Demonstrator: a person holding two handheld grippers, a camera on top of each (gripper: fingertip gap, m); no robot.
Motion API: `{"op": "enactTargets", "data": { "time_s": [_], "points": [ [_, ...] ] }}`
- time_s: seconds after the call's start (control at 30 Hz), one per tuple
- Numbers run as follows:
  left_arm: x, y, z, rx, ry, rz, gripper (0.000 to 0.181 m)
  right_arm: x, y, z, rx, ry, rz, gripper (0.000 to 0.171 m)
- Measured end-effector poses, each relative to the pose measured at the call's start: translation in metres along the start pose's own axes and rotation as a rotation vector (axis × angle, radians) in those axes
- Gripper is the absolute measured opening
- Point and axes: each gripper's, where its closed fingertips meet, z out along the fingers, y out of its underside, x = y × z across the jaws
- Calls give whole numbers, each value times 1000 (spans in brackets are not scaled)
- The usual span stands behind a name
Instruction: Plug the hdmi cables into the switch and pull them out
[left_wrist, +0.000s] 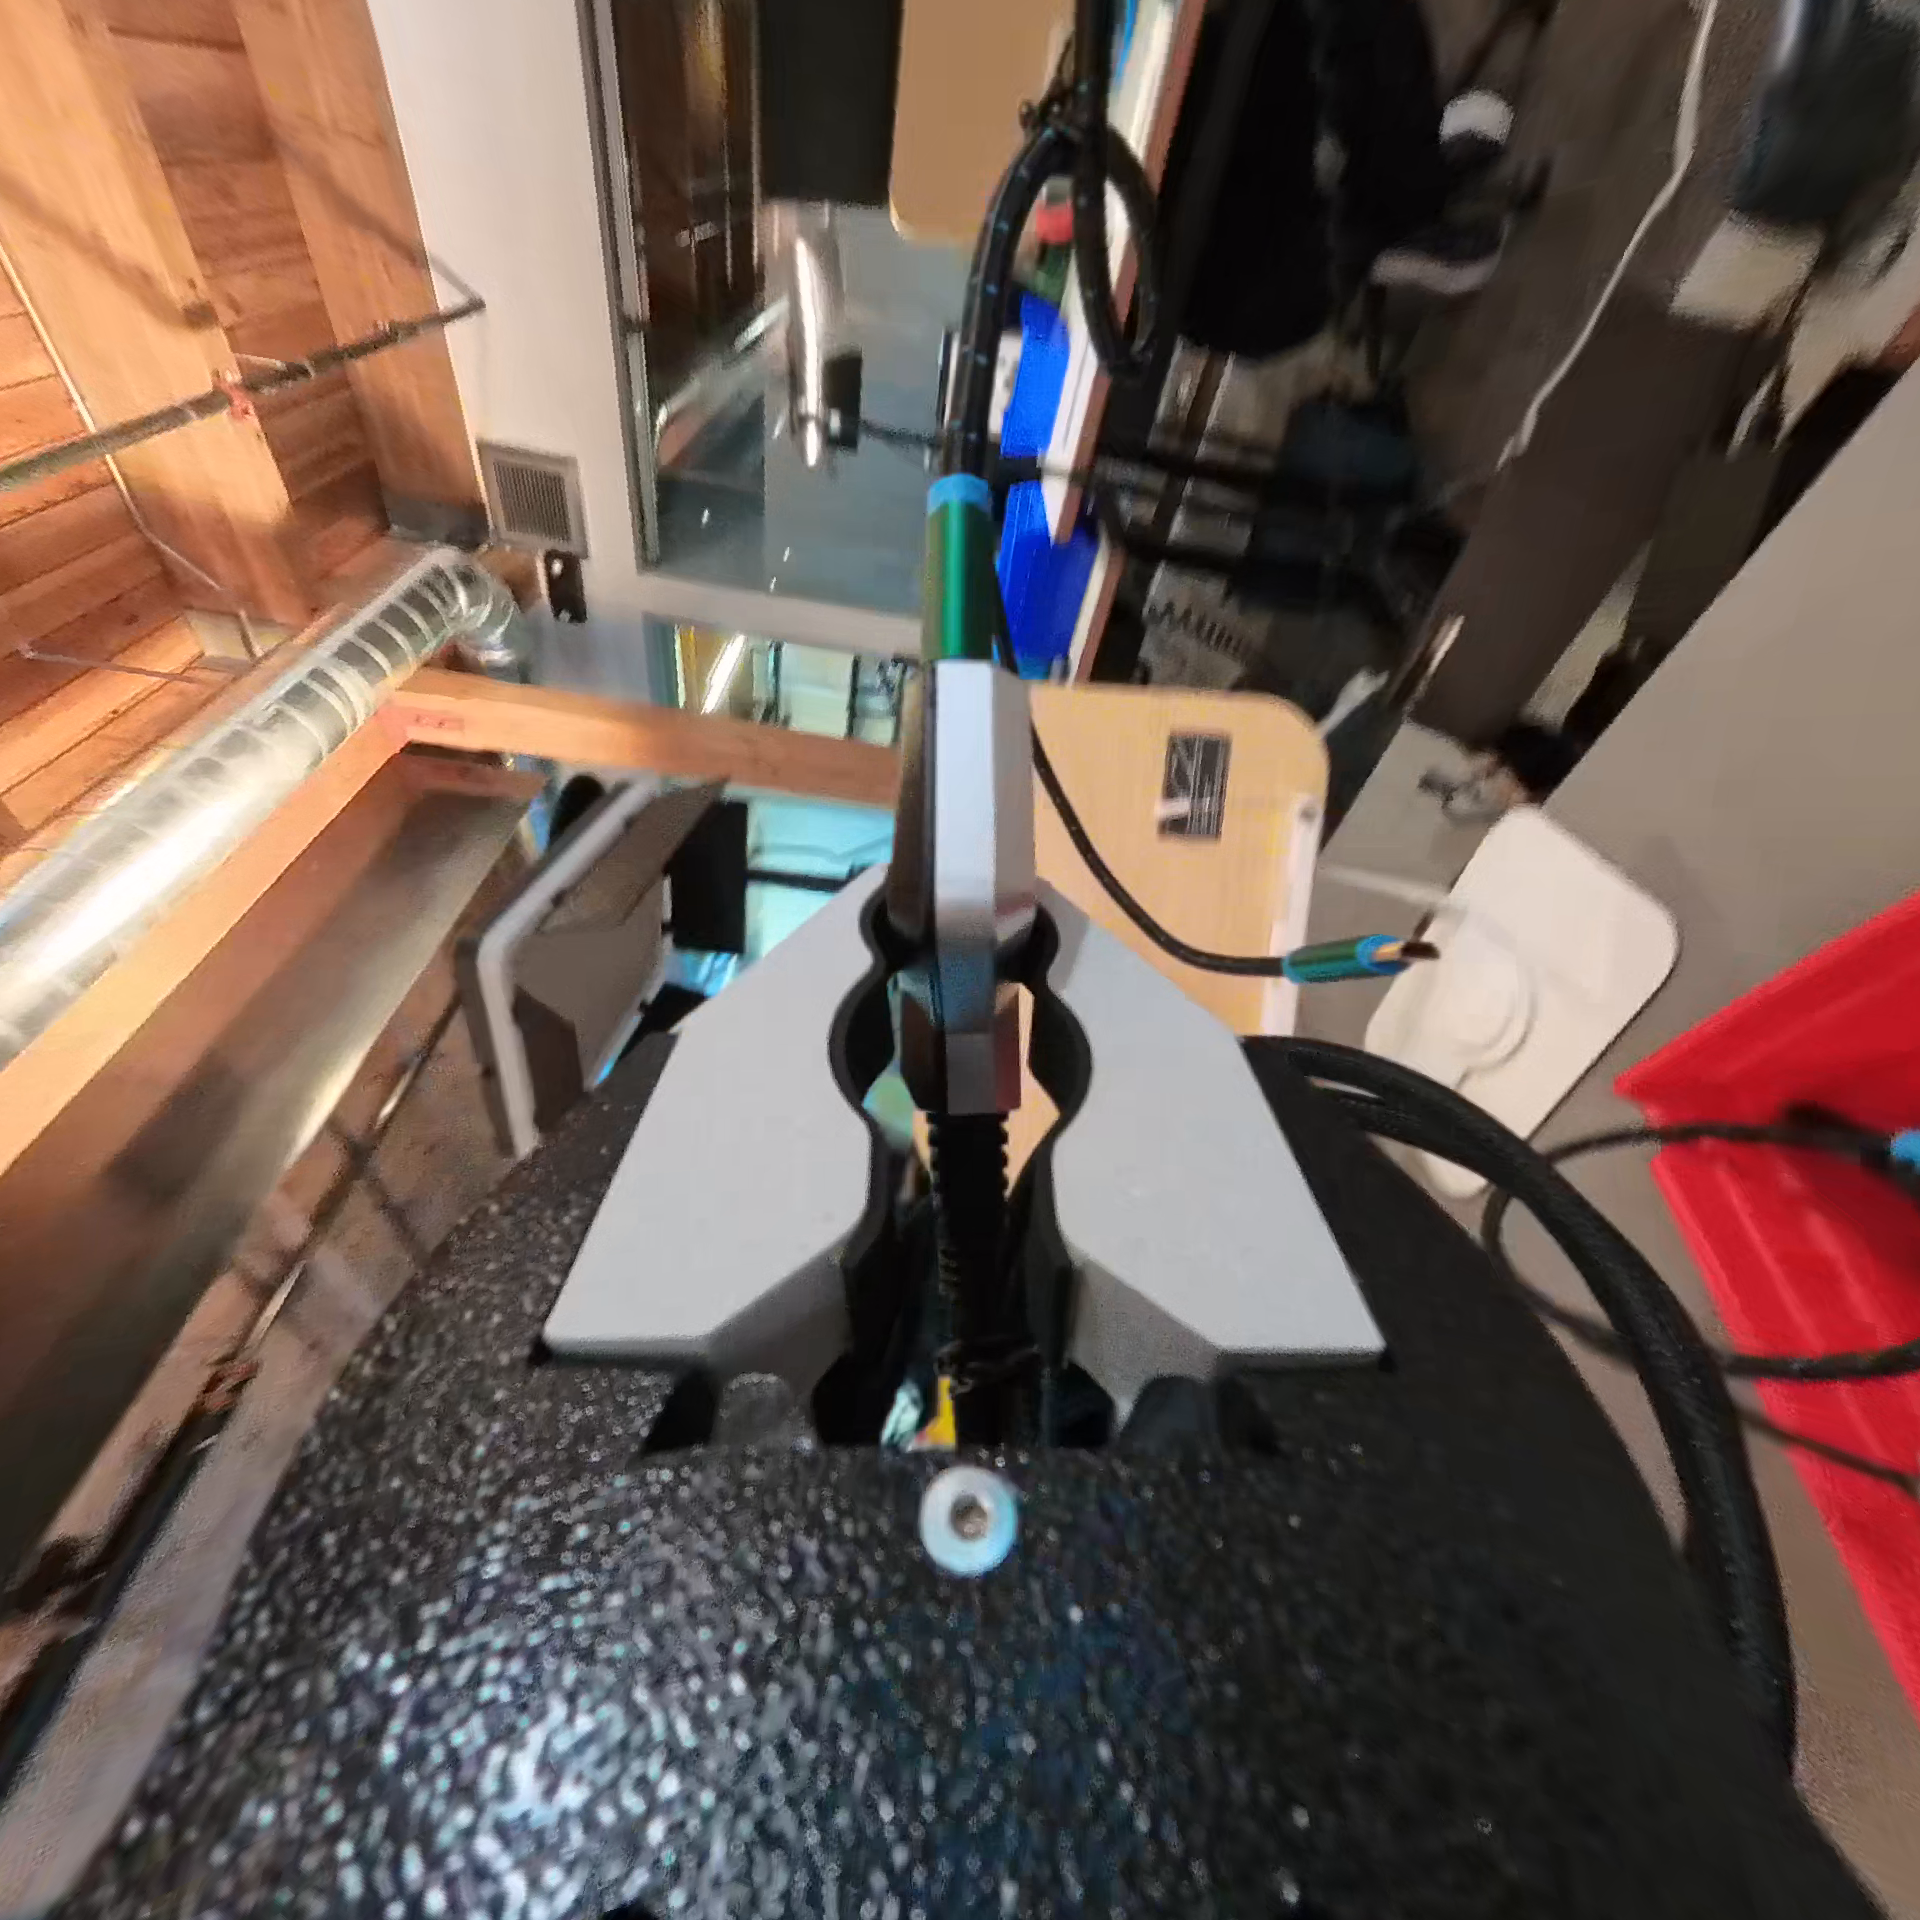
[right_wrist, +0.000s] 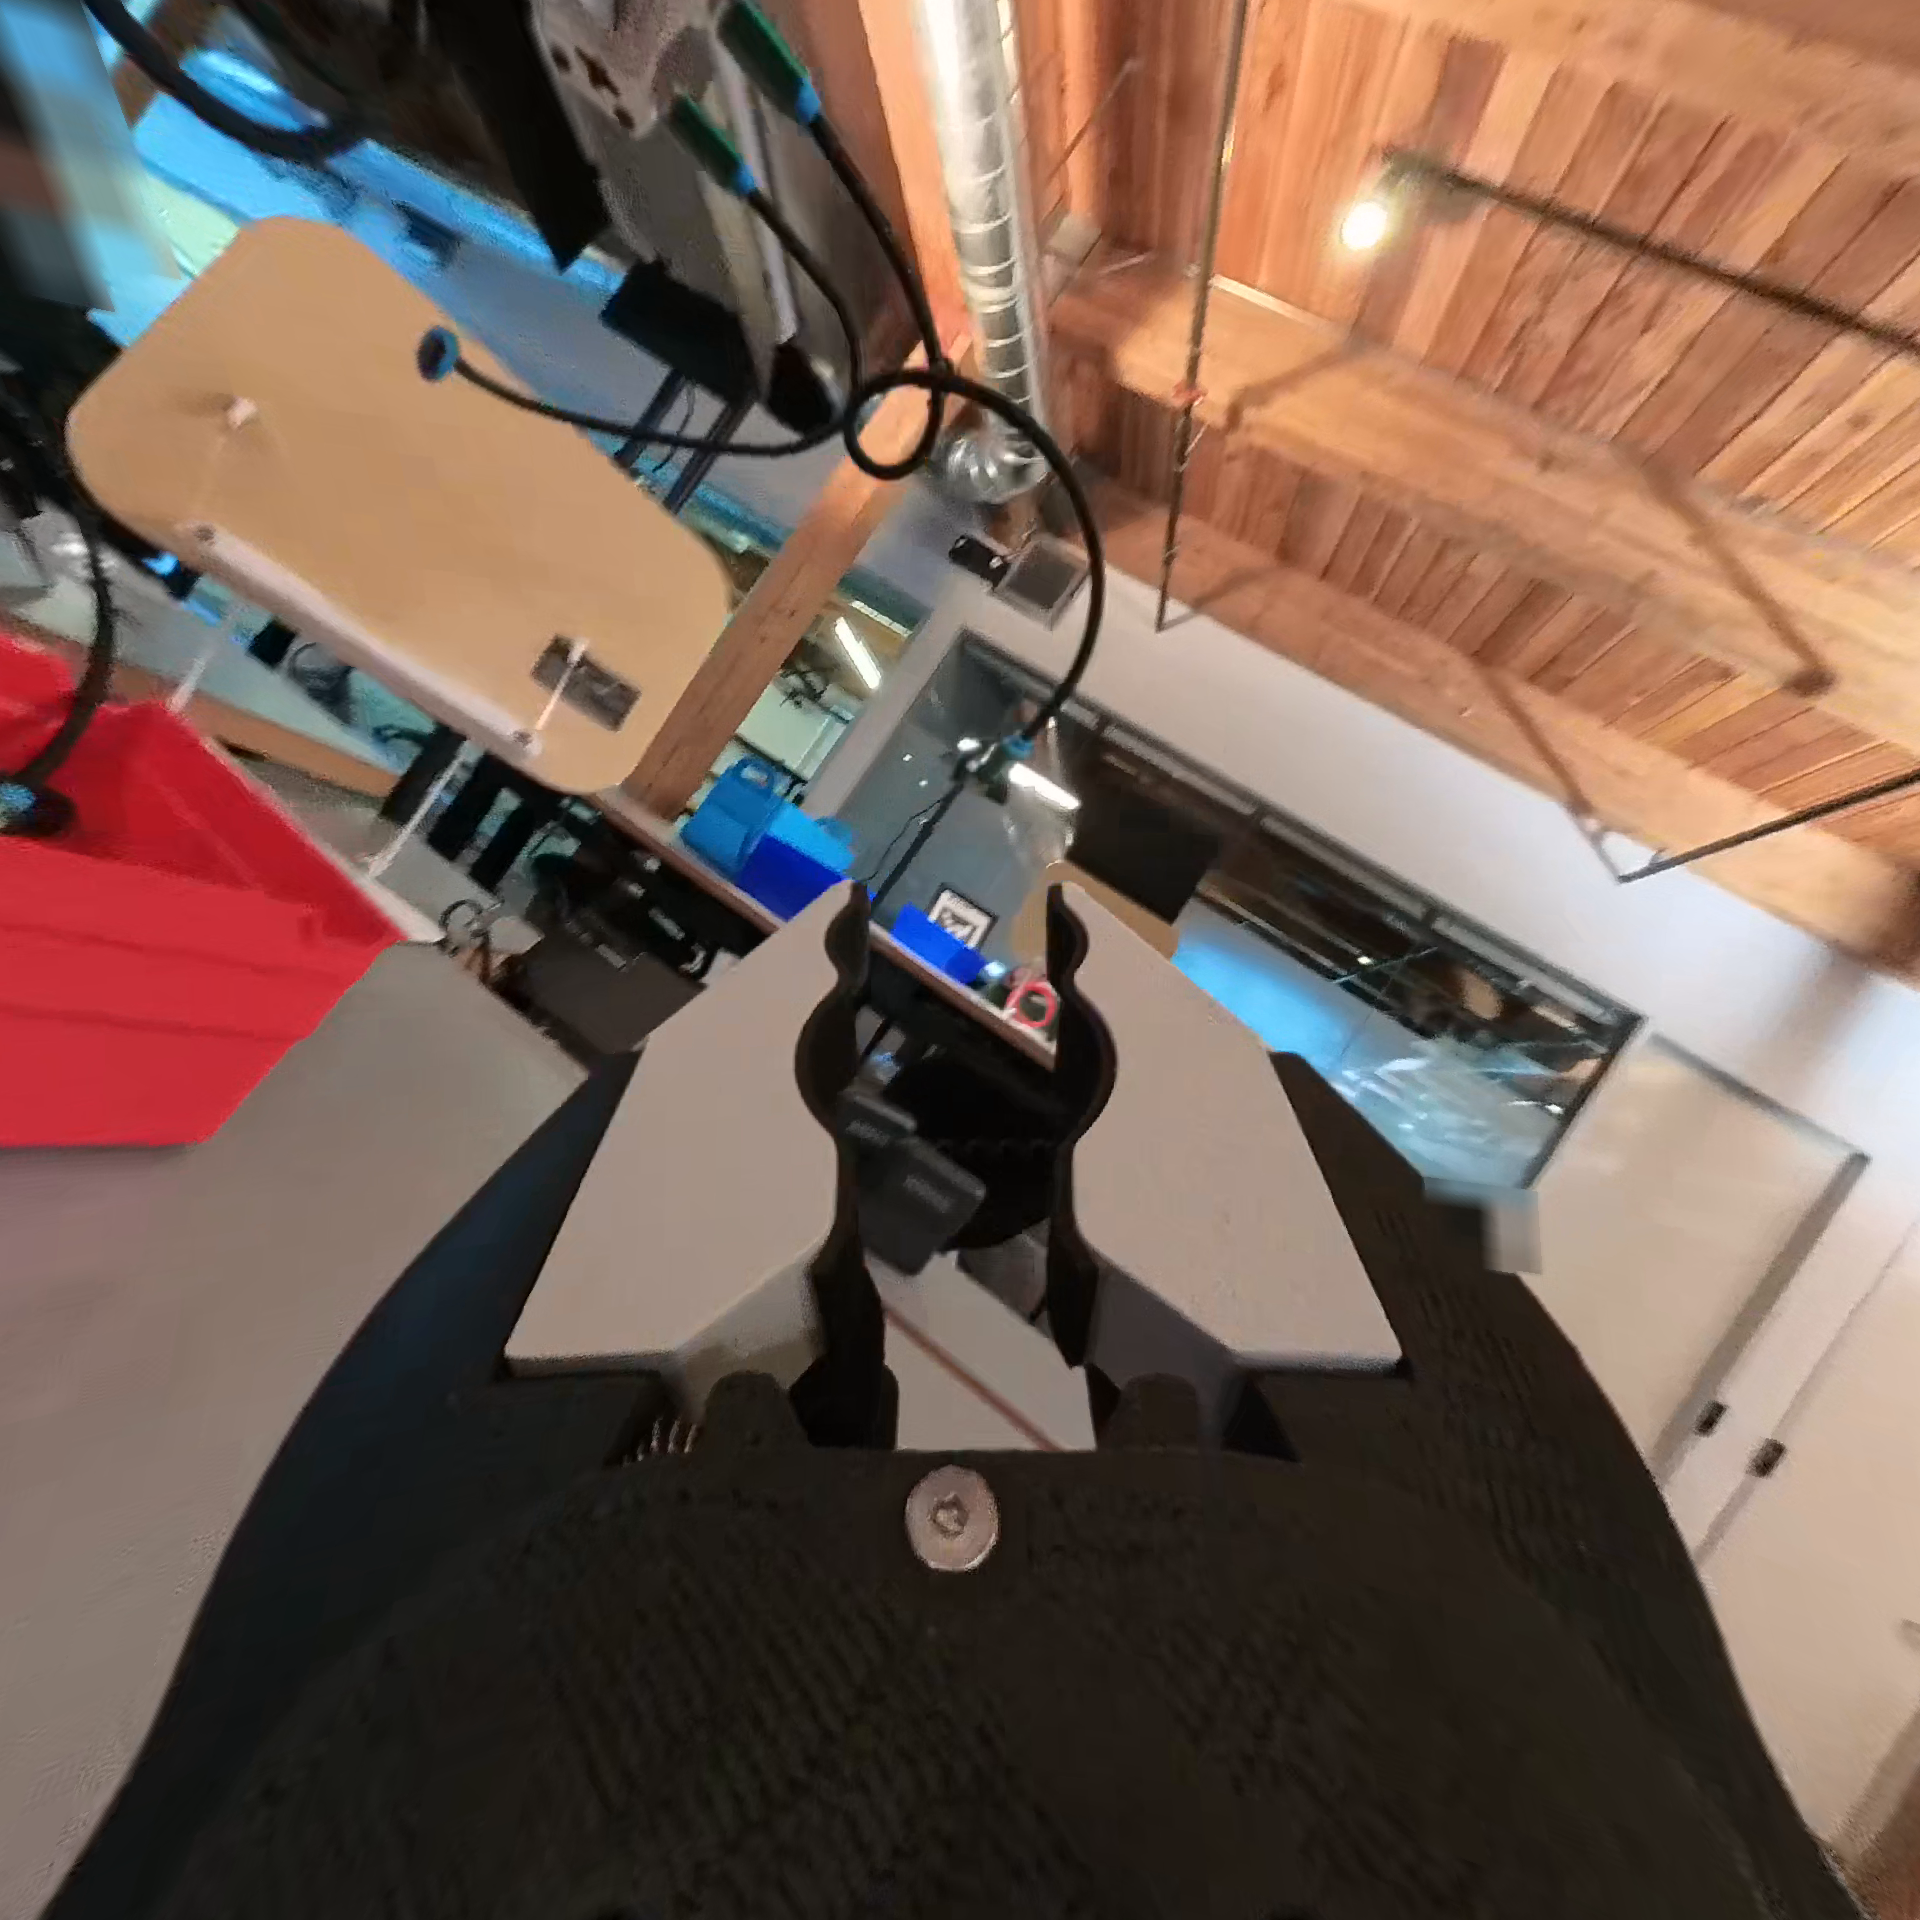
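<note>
My left gripper (left_wrist: 961, 925) is shut on the silver HDMI switch (left_wrist: 971, 810) and holds it edge-on and raised in the air. A green HDMI plug (left_wrist: 951, 571) sits in the switch's far end, its black braided cable running up. A loose green plug (left_wrist: 1361, 956) with a gold tip hangs free to the right. My right gripper (right_wrist: 951, 914) is open and empty, lower than the switch (right_wrist: 707, 249), which shows at the upper left with two green plugs (right_wrist: 712, 135) in it. A looped cable ends in a loose blue-collared plug (right_wrist: 1013, 750) just above my right fingertips.
A red bin (left_wrist: 1787, 1195) stands at the right on the grey table (left_wrist: 1766, 675), and it also shows in the right wrist view (right_wrist: 156, 935). A white flat object (left_wrist: 1538, 935) lies beside it. A thick black braided cable (left_wrist: 1621, 1299) curves over the table. A light wooden board (right_wrist: 416, 499) stands behind. Left tips to right tips: about 35 cm.
</note>
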Motion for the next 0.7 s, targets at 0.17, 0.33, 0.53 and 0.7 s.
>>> {"op": "enactTargets", "data": {
  "time_s": [0.17, 0.33, 0.53, 0.7],
  "points": [
    [-2, -79, -23, 256, 155, -202, 19, 60, -36, -14, 55, 72, 38, 32],
    [70, -147, -53, 475, 445, -395, 19, 99, -71, -37, 124, 30, 79, 32],
    [164, -173, -79, 521, 582, -604, 18, 103, -93, -55, 140, -106, 26, 33],
    [219, -159, -91, 444, 477, -569, 18, 37, -63, -46, -26, -392, -159, 36]
  ]
}}
